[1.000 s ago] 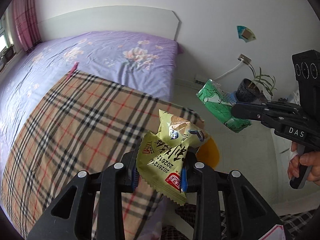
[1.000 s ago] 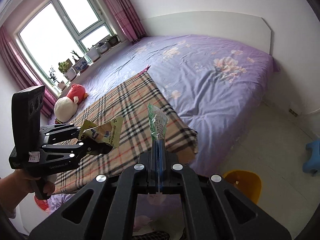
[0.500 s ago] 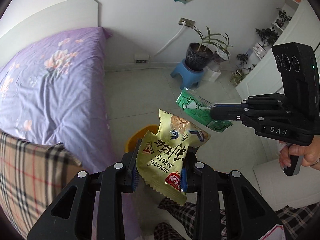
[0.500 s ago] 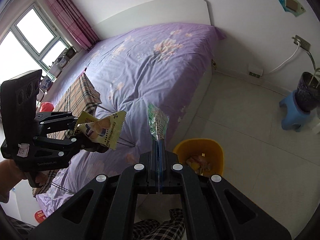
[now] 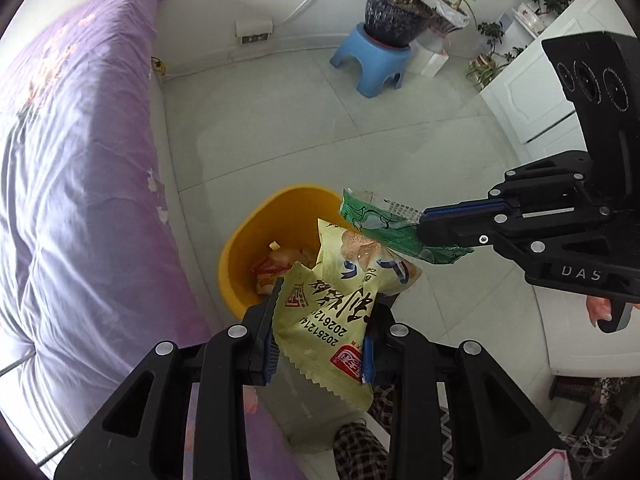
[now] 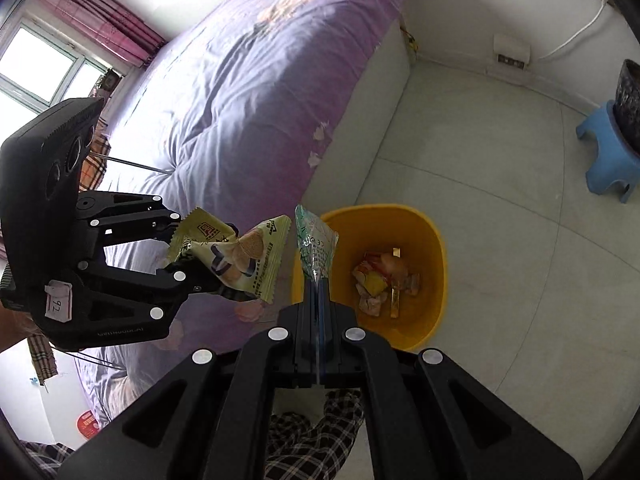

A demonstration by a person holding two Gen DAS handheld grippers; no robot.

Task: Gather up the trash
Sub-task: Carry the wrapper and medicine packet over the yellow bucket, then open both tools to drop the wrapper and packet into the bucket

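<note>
Both claws are clamped on wrappers above the bin. Left gripper has its jaws closed on the sides of a yellow-green snack packet, which stands up between the blue-edged pads with its printed date facing the camera and its serrated lower edge hanging toward the handle. Right gripper has its jaws pressed flat together on the tail of a green wrapper; the rest of the wrapper sticks up past the fingertips. In the left wrist view that green wrapper lies just to the right of the yellow-green packet, overlapping its far corner.

Under both packets sits a yellow bin on the pale tiled floor, already holding several crumpled wrappers. The bin stands near the side of a bed with a purple floral cover, which fills the left of the scene. Farther off, by the wall, a blue stool carries a dark plant pot. Plaid trouser fabric shows at the near edge, below the gripper.
</note>
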